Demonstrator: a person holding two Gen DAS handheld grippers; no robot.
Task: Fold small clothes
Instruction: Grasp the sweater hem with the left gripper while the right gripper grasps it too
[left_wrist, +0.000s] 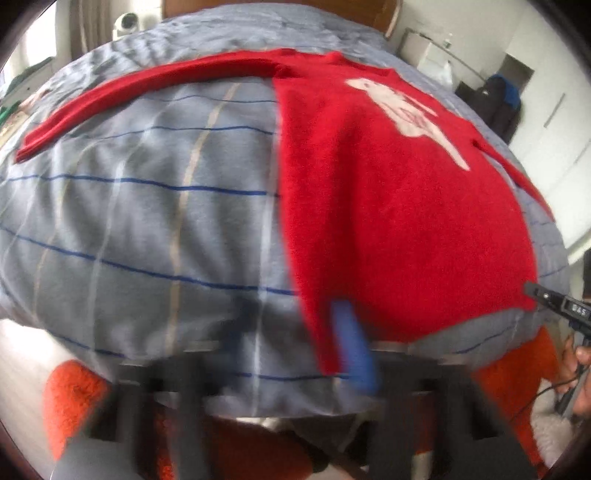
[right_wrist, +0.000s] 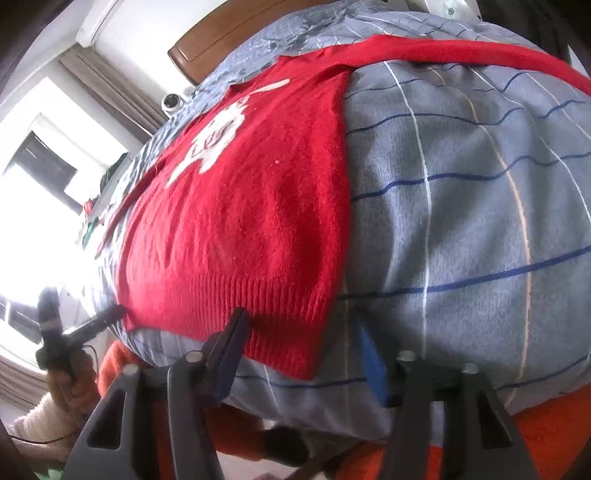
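Bright window with brown curtains, wooden headboard, white walls, plaid-covered bed.

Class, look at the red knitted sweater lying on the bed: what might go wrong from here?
The right tool straddles the hem corner of the red knitted sweater, so it may pinch the grey checked bedcover as well. The outstretched sleeve may drag or twist once the hem is lifted.

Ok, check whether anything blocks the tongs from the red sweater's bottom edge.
Nothing visible does. The sweater lies flat on the bed cover; the left tongs and right tongs sit at its bottom corners.
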